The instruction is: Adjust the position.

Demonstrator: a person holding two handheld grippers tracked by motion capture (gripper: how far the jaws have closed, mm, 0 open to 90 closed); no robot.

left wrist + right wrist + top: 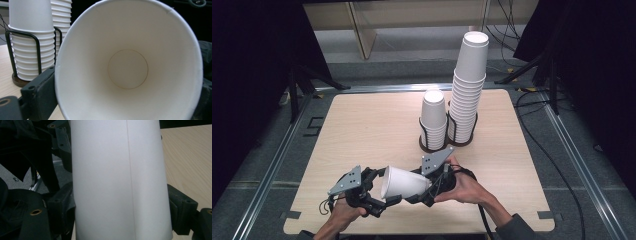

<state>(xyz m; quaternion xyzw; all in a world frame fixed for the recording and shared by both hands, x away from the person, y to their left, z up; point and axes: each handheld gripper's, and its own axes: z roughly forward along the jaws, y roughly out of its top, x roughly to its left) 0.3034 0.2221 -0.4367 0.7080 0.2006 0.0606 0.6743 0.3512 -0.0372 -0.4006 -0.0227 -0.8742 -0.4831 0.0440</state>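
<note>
A white paper cup (404,183) lies on its side in the air over the table's front edge, held between both grippers. My right gripper (428,192) is shut on its narrow base end, and in the right gripper view both jaws press the cup's wall (117,182). My left gripper (384,189) has one jaw above and one below the cup's rim end. The left gripper view looks straight into the cup's open mouth (128,68), with one black jaw lying against the outer wall on the left.
Two stacks of upside-down white cups stand in black wire holders at the table's middle back: a short stack (433,120) and a tall stack (467,85). The wooden table (362,130) has rounded corners. Dark curtains and cables surround it.
</note>
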